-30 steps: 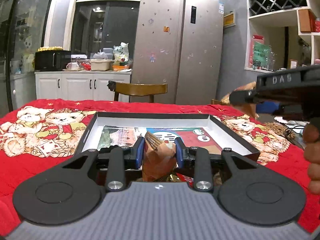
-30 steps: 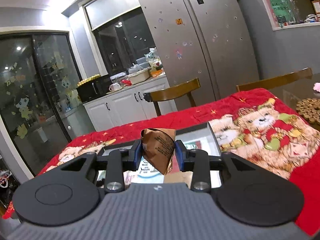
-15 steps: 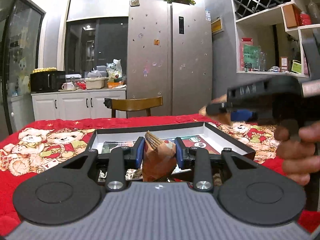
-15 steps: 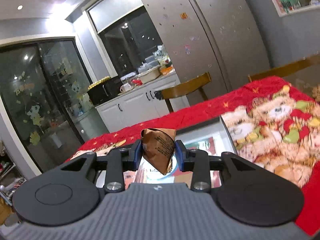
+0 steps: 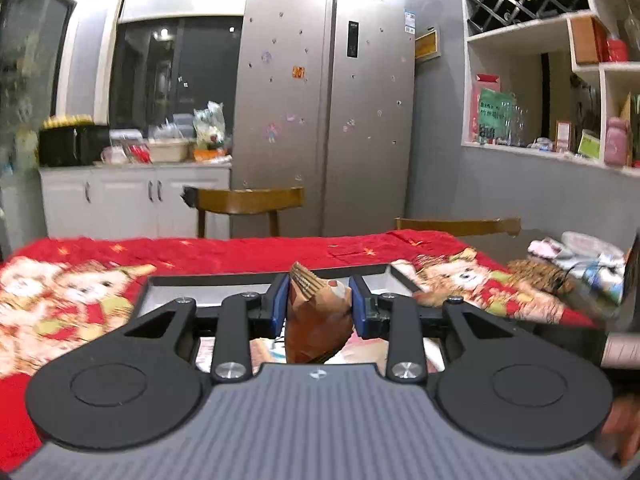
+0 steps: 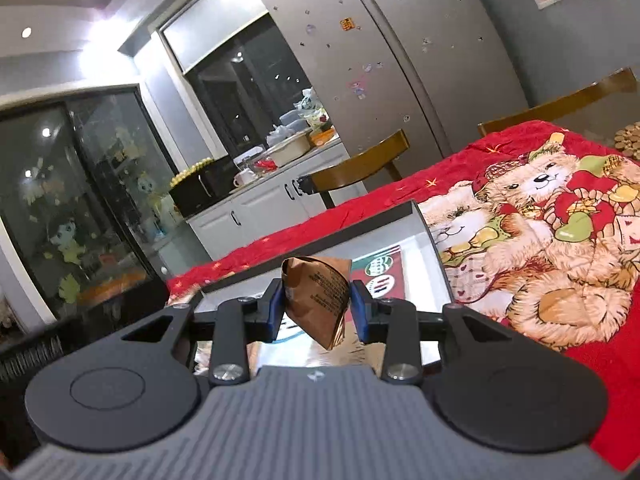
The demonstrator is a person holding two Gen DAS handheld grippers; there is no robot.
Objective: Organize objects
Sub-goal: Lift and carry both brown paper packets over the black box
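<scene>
Left wrist: left claw (image 5: 319,306) pinches crumpled brown packet (image 5: 318,320); right claw (image 6: 316,306) pinches another (image 6: 316,300).

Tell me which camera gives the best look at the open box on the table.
The right wrist view. There the box shows its white inner walls, dark rim and printed sheets inside, beyond the packet in the right hand-held gripper. The left wrist view shows only the far rim and wall, mostly hidden behind the left hand-held gripper.
</scene>
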